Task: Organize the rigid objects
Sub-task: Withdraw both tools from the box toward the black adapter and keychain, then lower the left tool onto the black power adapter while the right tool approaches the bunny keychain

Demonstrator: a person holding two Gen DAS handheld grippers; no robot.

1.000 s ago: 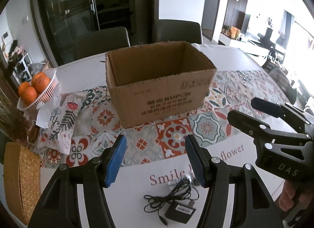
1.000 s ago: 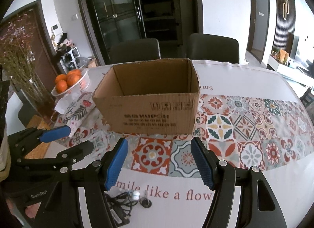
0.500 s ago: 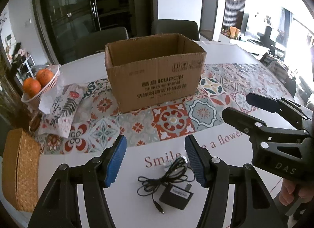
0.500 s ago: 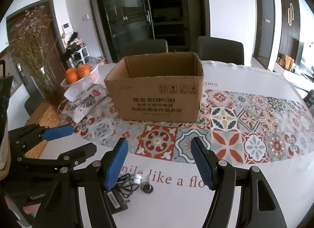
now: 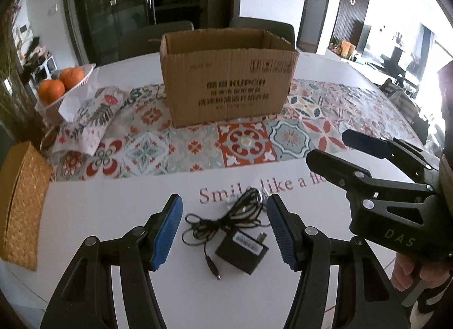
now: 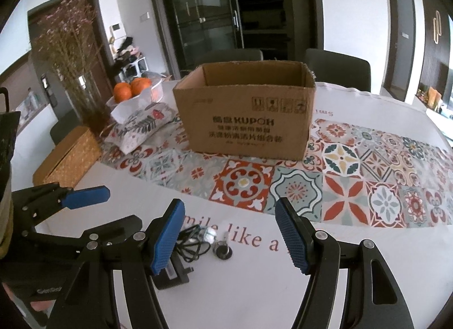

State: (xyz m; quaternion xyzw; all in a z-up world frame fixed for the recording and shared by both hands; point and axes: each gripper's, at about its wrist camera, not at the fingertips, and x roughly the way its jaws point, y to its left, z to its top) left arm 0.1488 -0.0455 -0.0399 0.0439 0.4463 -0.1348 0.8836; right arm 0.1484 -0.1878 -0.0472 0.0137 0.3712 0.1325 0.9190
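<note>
approaching the power adapter (image 5: 241, 251), which is lying with its tangled cord on the table (image 5: 113, 204) in front of the cardboard box (image 5: 226, 80), the left gripper (image 5: 223, 228) is hanging with jaws apart, next needing descent and closure, while the right gripper (image 6: 230, 237) is waiting spread and empty.

Matt corrugated cardboard box (image 5: 226, 74), woven wicker case (image 5: 21, 201), ribbed blue gripper pads (image 5: 167, 232).

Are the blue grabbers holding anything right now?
No, nothing. The left gripper and right gripper are both open. The black charger lies on the table, not pinched.
</note>
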